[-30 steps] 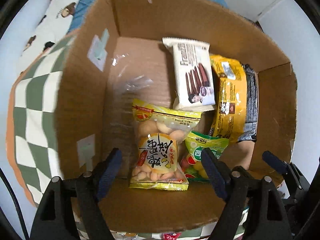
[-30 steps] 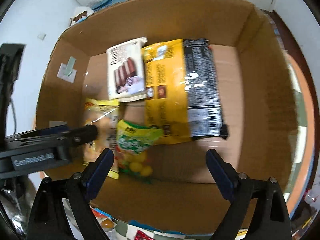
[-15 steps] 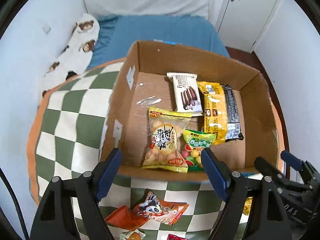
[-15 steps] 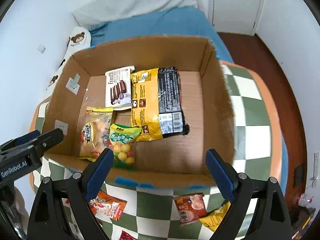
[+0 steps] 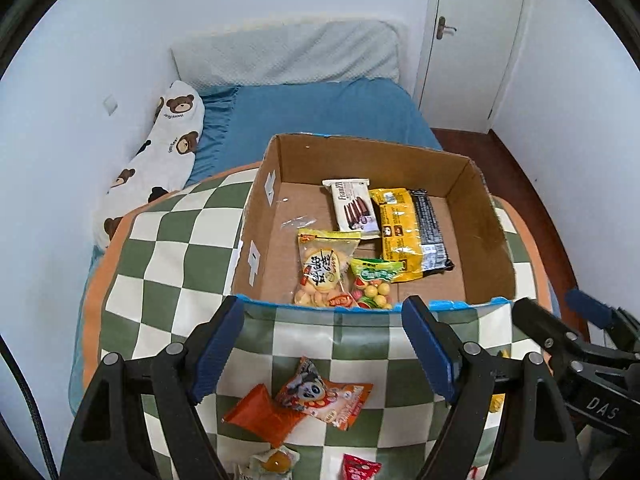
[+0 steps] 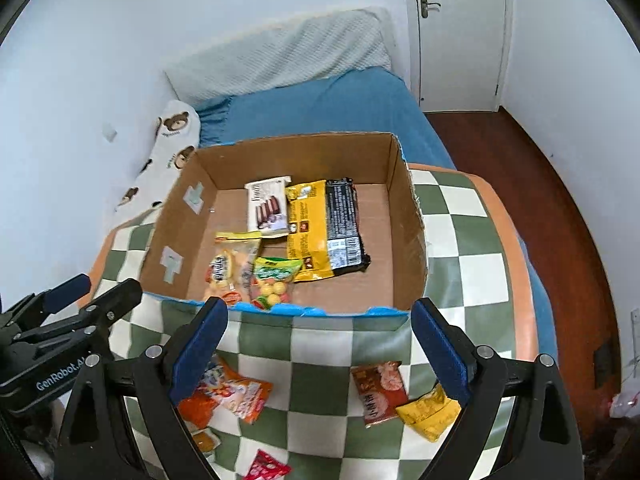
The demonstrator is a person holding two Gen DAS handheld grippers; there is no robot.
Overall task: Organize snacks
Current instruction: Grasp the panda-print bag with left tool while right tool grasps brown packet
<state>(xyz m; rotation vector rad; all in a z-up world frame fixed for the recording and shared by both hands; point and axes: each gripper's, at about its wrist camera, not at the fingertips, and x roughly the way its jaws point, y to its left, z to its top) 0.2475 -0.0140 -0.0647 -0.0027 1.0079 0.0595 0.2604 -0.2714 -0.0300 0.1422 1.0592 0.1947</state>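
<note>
- While a second ago both cameras looked straight down into the cardboard box [image 5: 476,220], the left gripper [image 5: 324,348] and right gripper [image 6: 318,344] have since pulled back, fingers spread wide and holding nothing.
- Four snacks lie in the box: a chocolate biscuit pack [image 5: 354,210] at 12 o'clock, a yellow-and-black packet [image 5: 412,232] at 2 o'clock, a cracker bag [image 5: 322,270] and a green candy bag [image 5: 374,284] against the near wall.
- Outside, at 6 o'clock, an orange panda packet [image 5: 320,396] lies between the left fingers; a red packet [image 6: 380,390] and a yellow packet [image 6: 428,414] lie near the right.
- A green-checked blanket [image 5: 168,264] covers the blue bed [image 5: 320,112]; bear-print pillow [image 5: 160,160] at 10 o'clock, white door [image 5: 472,40] at 1 o'clock.
</note>
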